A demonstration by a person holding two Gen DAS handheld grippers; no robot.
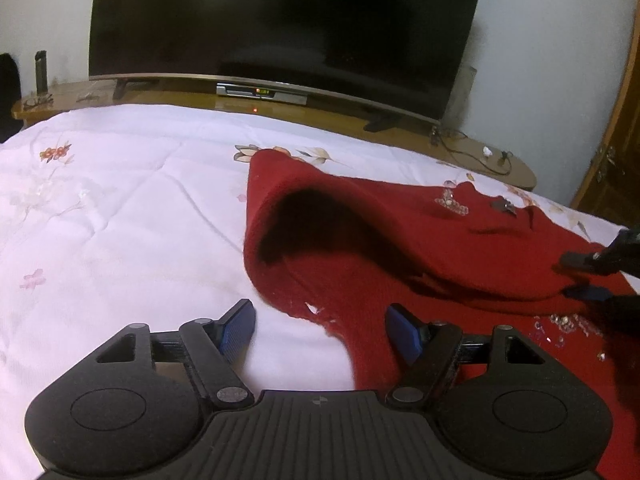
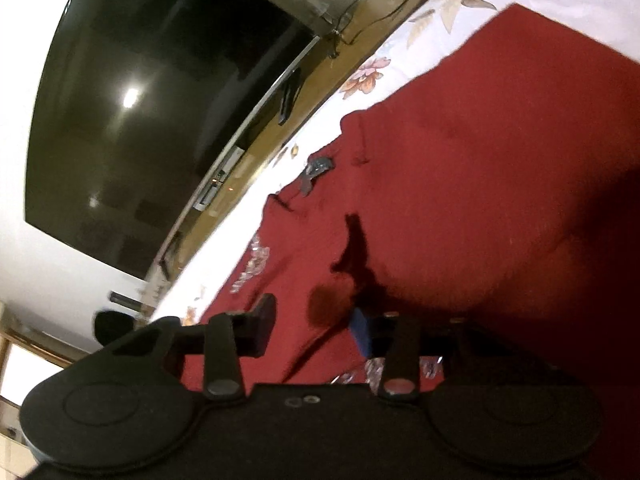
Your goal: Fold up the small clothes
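A dark red knitted garment [image 1: 400, 240] with beaded and sequinned trim lies spread on a white quilted bedspread printed with pale flowers [image 1: 120, 208], its near hem humped up into a dark, tunnel-like fold. The left gripper [image 1: 320, 330], black with blue pads, hovers low over the near edge of the garment with its jaws standing wide and nothing between the pads: one blue finger [image 1: 238, 330] is over bare bedspread, the other over red knit.

At the right edge of the left wrist view, the right gripper [image 1: 578, 276] reaches in from the side at the garment's raised fold, and a layer of red fabric runs between its fingers. Its own, steeply rolled view shows the right gripper [image 2: 316, 320] with its jaws narrowed around a bunched ridge of the red knit; whether the pads are actually pressing on the cloth cannot be told through the blur and shadow.

Beyond the foot of the bed, a large curved black television [image 1: 280, 28] stands switched off on a long wooden cabinet [image 1: 192, 96], with a silver set-top box [image 1: 262, 93] under it and loose cables [image 1: 476, 152] trailing along the top.
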